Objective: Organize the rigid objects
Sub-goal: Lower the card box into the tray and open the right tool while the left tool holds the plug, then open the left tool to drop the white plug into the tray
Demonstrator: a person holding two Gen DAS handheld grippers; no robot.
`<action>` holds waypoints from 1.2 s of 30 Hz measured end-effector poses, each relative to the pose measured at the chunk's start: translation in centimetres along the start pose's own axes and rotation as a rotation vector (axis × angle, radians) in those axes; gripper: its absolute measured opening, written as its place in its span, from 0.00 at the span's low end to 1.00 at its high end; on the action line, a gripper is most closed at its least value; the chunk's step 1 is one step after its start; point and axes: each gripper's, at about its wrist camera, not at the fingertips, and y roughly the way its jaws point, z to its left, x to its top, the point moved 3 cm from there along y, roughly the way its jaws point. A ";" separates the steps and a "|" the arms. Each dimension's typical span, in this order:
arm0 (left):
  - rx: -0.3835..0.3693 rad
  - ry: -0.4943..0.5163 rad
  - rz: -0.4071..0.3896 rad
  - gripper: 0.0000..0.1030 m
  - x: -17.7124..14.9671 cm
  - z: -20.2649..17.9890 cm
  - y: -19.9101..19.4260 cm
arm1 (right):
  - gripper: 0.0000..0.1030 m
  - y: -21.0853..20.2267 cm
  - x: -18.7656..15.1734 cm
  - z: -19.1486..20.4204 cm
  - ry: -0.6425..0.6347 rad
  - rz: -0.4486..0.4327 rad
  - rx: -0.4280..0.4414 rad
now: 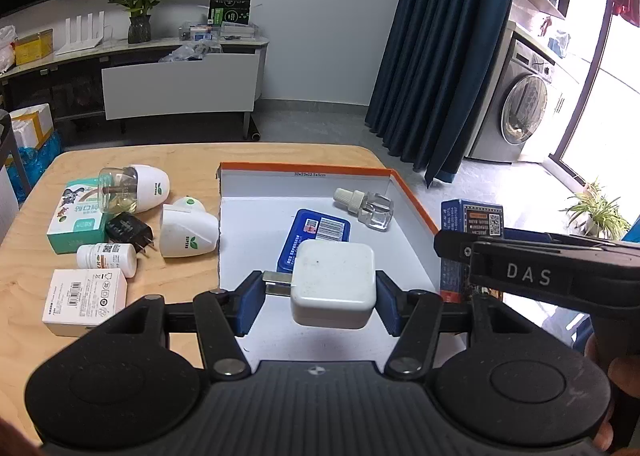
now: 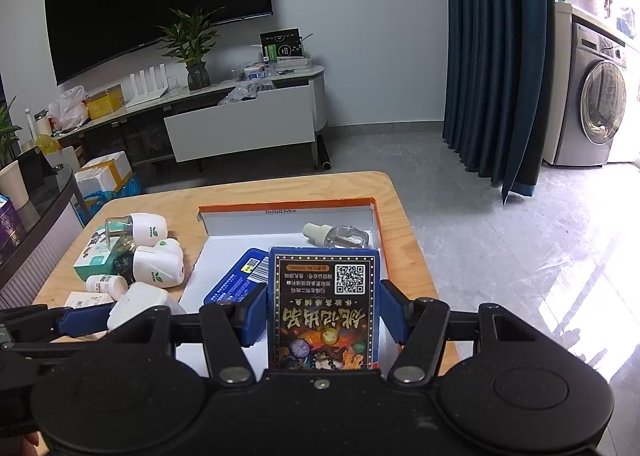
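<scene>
My left gripper (image 1: 320, 296) is shut on a white square charger (image 1: 334, 282), its metal prongs pointing left, held over the near part of the open white box with an orange rim (image 1: 412, 196). In the right wrist view that charger (image 2: 134, 302) shows at lower left. My right gripper (image 2: 324, 306) is shut on a blue printed carton (image 2: 324, 304) with a QR code, held upright above the box's white floor (image 2: 218, 252). Inside the box lie a blue tin (image 1: 320, 232) and a clear refill bottle (image 1: 364, 206). In the left wrist view the carton (image 1: 472, 220) stands past the box's right wall.
On the wooden table (image 1: 188, 152) left of the box lie two white plug-in diffusers (image 1: 188, 234), a green-and-white carton (image 1: 76, 220), a black plug adapter (image 1: 130, 232), a small white pill bottle (image 1: 106, 256) and a white flat box (image 1: 84, 298). The table ends just right of the box.
</scene>
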 end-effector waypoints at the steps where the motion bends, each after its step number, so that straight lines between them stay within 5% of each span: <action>1: 0.000 0.000 0.003 0.57 0.0 0.0 0.1 | 0.69 0.2 0.0 0.0 -0.002 0.003 0.001; 21: -0.026 0.030 0.049 0.57 -0.2 -0.9 2.7 | 0.70 7.1 1.6 -0.8 -0.048 0.101 -0.013; 33: -0.095 0.076 0.078 0.57 -0.4 -3.1 5.1 | 0.76 3.5 2.3 -3.3 0.020 -0.005 -0.063; 36: -0.129 0.072 0.084 0.65 -0.6 -3.3 5.4 | 0.77 2.4 2.2 -3.2 0.013 -0.021 -0.064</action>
